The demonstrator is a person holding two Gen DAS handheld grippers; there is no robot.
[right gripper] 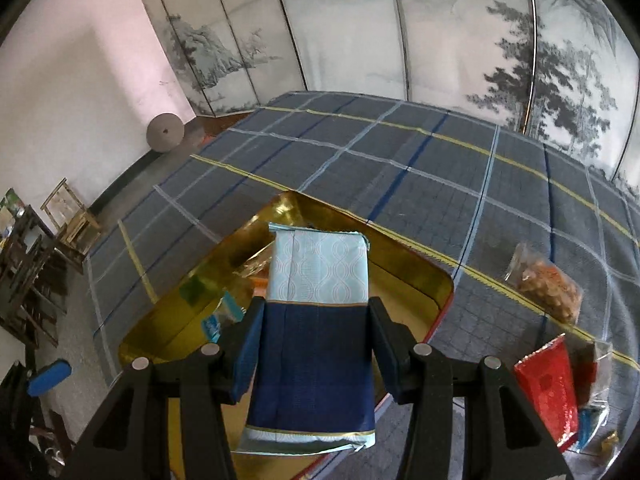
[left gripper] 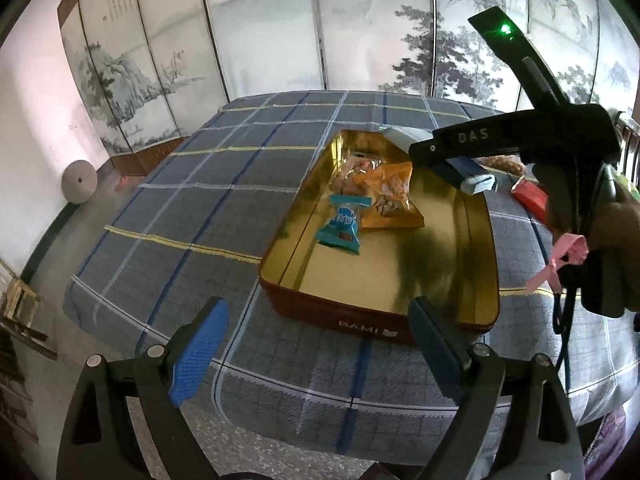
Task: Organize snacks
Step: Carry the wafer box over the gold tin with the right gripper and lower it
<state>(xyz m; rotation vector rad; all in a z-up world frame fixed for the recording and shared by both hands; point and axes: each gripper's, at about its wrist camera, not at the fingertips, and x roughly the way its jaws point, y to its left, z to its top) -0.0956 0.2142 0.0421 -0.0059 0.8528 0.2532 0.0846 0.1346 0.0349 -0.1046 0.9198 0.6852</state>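
My right gripper (right gripper: 316, 344) is clamped on a blue-and-pale-blue snack pack (right gripper: 316, 320), its pads pressing the pack's two long sides, and I hold it above the open gold-lined tin (left gripper: 280, 276) that sits on the checked tablecloth (left gripper: 200, 184). My left gripper (left gripper: 316, 344) is spread wide with nothing between its fingers, hovering over the near edge of the tablecloth, just short of the tin's near wall. In the tin's far half lie a small teal packet (left gripper: 342, 226), an orange packet (left gripper: 394, 196) and a clear bag partly under it; the near half of the floor is bare, so I judge that is the room to aim for. The risk I see is the pack's length: it overhangs my fingers front and back, and if I lower it tilted, an end could catch the tin's rim or land on the orange packet and lie propped rather than flat. Letting go too high could make it skid on the slick gold floor. Toward the right edge of the cloth a red packet (right gripper: 548, 396) and a bag of brown snacks (right gripper: 548, 280) wait, well apart from the tin, and my left fingers near the front wall could nudge the tin if I drift forward.
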